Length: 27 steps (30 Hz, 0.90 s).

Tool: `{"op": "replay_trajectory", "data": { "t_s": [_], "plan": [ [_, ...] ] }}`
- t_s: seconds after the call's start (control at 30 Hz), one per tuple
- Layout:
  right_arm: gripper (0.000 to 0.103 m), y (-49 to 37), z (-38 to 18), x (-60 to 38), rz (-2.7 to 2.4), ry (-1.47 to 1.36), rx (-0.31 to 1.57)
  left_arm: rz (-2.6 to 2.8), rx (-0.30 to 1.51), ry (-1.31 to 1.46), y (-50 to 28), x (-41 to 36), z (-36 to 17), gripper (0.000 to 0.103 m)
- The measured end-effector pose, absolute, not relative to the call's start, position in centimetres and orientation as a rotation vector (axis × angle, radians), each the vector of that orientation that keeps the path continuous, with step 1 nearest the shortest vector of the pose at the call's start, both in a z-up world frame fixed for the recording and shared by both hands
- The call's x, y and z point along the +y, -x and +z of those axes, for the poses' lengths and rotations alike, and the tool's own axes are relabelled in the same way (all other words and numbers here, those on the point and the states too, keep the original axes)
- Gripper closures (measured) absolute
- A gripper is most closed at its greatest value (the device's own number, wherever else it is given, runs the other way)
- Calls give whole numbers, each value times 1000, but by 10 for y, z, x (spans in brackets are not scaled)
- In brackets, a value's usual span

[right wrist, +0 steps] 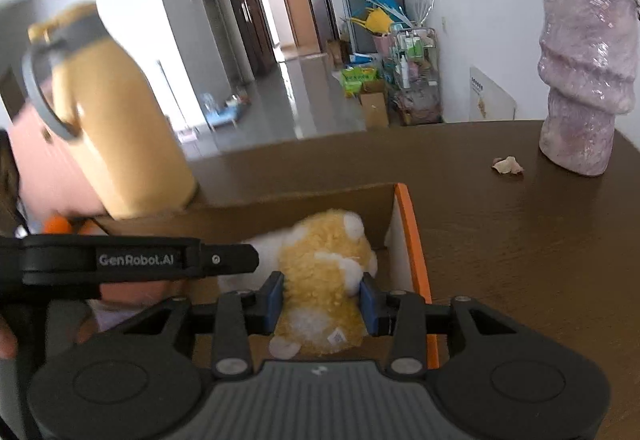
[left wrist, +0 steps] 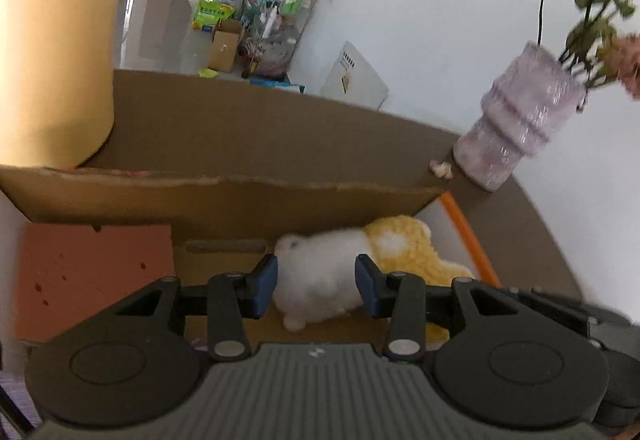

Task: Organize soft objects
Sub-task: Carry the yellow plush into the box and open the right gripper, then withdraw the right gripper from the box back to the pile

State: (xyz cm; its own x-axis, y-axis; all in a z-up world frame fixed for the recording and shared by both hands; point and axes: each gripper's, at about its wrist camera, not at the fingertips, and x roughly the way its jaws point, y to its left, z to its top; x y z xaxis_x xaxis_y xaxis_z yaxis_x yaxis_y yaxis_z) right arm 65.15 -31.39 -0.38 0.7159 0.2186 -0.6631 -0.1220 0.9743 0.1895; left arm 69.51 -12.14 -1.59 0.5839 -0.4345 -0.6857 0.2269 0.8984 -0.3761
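Left gripper (left wrist: 316, 288) fingers flank white plush (left wrist: 320, 280); right gripper (right wrist: 322, 302) fingers flank yellow plush (right wrist: 324, 272).

The only legible text was "GenRobot.AI", printed in pale letters on the black left gripper (right wrist: 136, 260); other labels were unreadable.

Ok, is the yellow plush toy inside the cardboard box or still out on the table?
Inside. The yellow plush toy lies within the cardboard box, walls rising around it, beside the white plush toy.
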Motion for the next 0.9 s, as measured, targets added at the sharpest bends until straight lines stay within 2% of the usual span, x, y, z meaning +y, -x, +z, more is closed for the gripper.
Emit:
{"op": "replay_trajectory", "data": {
  "t_s": [0.13,0.27,0.37,0.4,0.43,0.47,0.53,0.63,0.9],
  "plan": [
    [57,-651,-4,-311,135,-91,751,-395,856,240,-690,-119,-17,58],
    [57,-633,20,-306,116,-19,721,-393,818,181,-670,-113,8,57],
    [56,-610,58,-313,129,-21,667,-371,753,131,-642,-104,48,47],
    [51,-600,73,-316,128,-15,646,-358,734,115,-633,-100,63,42],
    [44,-590,89,-319,133,-6,626,-343,715,103,-622,-96,78,41],
    [41,-580,103,-322,147,2,608,-327,696,87,-611,-93,92,41],
    [37,-554,131,-329,170,13,568,-300,654,46,-587,-89,120,30],
    [30,-516,163,-342,175,-1,520,-245,570,24,-540,-77,150,28],
    [28,-424,183,-341,199,32,444,-197,453,-37,-431,-66,180,21]
  ]
}}
